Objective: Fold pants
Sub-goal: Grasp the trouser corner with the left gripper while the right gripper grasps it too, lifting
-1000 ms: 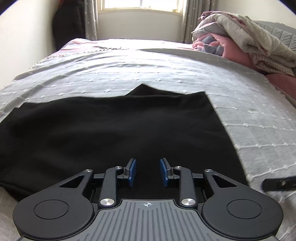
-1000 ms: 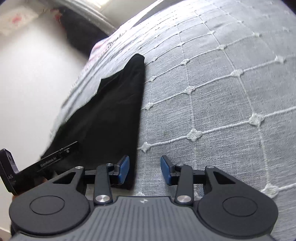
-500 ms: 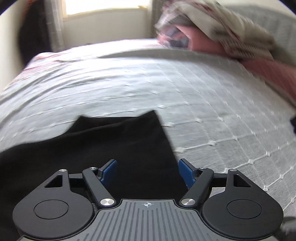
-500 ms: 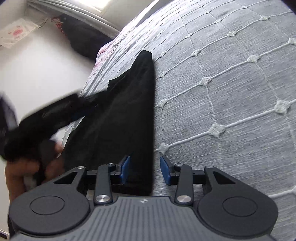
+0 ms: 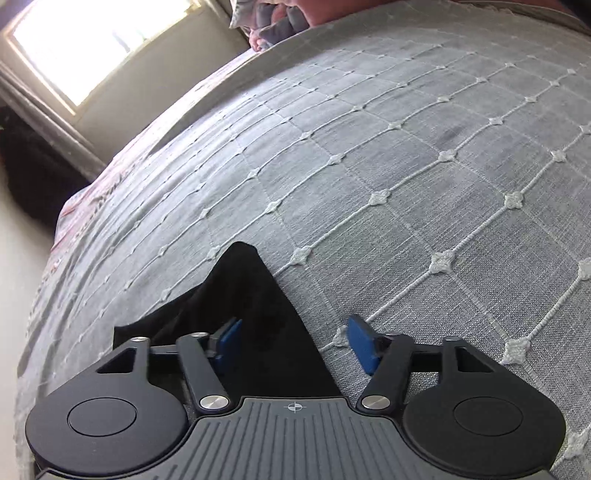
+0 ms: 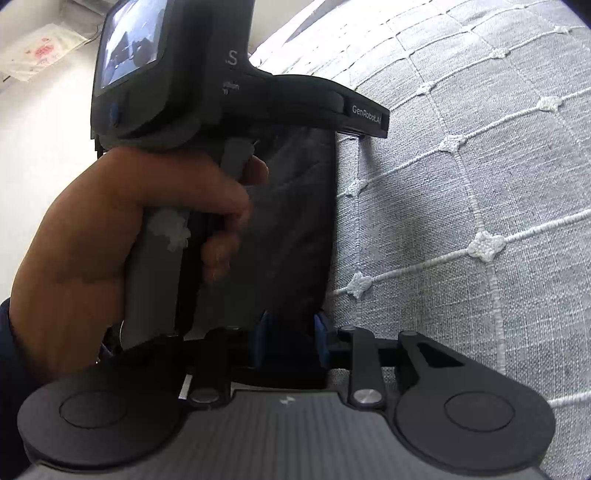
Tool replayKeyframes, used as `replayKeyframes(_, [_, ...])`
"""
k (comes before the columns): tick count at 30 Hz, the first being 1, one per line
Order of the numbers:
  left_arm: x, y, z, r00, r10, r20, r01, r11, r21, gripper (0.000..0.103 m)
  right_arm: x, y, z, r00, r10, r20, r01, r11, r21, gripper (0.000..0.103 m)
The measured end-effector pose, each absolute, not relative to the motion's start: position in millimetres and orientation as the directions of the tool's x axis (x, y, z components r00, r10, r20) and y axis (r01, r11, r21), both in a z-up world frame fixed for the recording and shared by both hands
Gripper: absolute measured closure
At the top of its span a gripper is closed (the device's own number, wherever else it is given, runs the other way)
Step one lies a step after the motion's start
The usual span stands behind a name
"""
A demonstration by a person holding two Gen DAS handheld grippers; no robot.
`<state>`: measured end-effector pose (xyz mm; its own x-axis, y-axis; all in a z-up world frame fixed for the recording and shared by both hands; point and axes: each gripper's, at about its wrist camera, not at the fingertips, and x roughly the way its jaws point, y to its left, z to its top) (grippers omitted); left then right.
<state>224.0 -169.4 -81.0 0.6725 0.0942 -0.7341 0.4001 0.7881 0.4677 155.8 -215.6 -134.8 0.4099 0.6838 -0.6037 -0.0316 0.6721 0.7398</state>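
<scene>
Left wrist view: left gripper [image 5: 293, 341] spread wide, blue pads [image 5: 228, 341] well apart. A corner of the black pants [image 5: 258, 314] lies between them on the bed. The 9 o'clock pad sits over the cloth; the 3 o'clock pad is over bare bedspread [image 5: 406, 177], clear of the pants edge. No grasp on the cloth in this view.

Pants: black fabric, flat on the bedspread, tapering to a point toward 12 o'clock from the gripper. A second fold or layer trails off toward 9 o'clock. Most of the garment is hidden below the gripper body.

Bedspread: grey, with a white stitched grid and small knots at the crossings. Window [image 5: 92, 48] at 11 o'clock, bright. Heap of bedding [image 5: 273, 18] at 12 o'clock at the far end of the bed.

Right wrist view: right gripper [image 6: 288, 341] drawn in narrow, with a band of the pants [image 6: 295, 229] clamped between its blue pads. The cloth runs from the pads straight toward 12 o'clock, its 3 o'clock edge lying against the bedspread [image 6: 480, 184].

The person's left hand [image 6: 122, 229] at 9 o'clock wraps the grey handle of the other gripper unit [image 6: 207, 74], which carries a small lit screen and sits just beside the pants band, overlapping its upper end.
</scene>
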Motion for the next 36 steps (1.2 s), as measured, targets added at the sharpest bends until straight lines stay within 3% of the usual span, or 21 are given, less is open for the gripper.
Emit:
replayKeyframes(1, [224.7,-169.7,-81.6,0.678,0.111,-0.727,0.39,0.784,0.483,0.054,156.7,-215.5,-135.5,0.41,0.684,-0.603,-0.027,0.67,0.742,0.026])
replayKeyframes(2, [226.4,-170.6,-83.5,0.681,0.136,-0.719,0.377,0.777,0.504,0.067,156.8,-214.3,-135.7,0.412,0.682,-0.604,-0.029,0.672,0.74,0.026])
replayKeyframes(4, [228.8,-168.0,-85.9,0.676,0.14,-0.723,0.373,0.782,0.5,0.075,146.3,-222.8,-136.0,0.415,0.677,-0.608,-0.053,0.685,0.727,0.025])
replayKeyframes(6, [231.8,-166.8,-86.8,0.664,0.12,-0.738,0.383,0.794,0.473,0.096,142.9,-219.9,-133.2,0.426,0.663,-0.615,-0.071,0.703,0.708,0.028])
replayKeyframes(8, [234.4,-161.6,-84.0,0.658,0.095,-0.747,0.378,0.816,0.437,0.099,141.6,-220.6,-132.4,0.432,0.661,-0.614,-0.065,0.701,0.71,0.028])
replayKeyframes(16, [240.8,-118.0,-41.8,0.671,-0.016,-0.742,0.307,0.916,0.258,0.101,140.7,-215.0,-128.3,0.465,0.653,-0.598,-0.076,0.702,0.708,0.017])
replayKeyframes(21, [244.8,-87.2,-22.2,0.676,-0.058,-0.734,0.249,0.956,0.153,0.101,136.2,-202.8,-120.7,0.516,0.602,-0.61,-0.108,0.752,0.65,0.016])
replayKeyframes(24, [247.6,-75.4,-15.9,0.672,-0.073,-0.737,0.229,0.967,0.113,0.101,136.0,-201.1,-115.0,0.505,0.595,-0.625,-0.117,0.765,0.634,0.043])
replayKeyframes(25, [248.6,-72.9,-14.1,0.67,-0.077,-0.738,0.223,0.97,0.101,0.101,135.8,-202.7,-110.8,0.51,0.582,-0.634,-0.111,0.775,0.622,0.046])
replayKeyframes(36, [252.3,-109.6,24.0,0.702,-0.157,-0.695,0.187,0.982,-0.032,0.101,125.4,-270.7,-48.5,0.595,0.512,-0.619,-0.145,0.826,0.544,0.051])
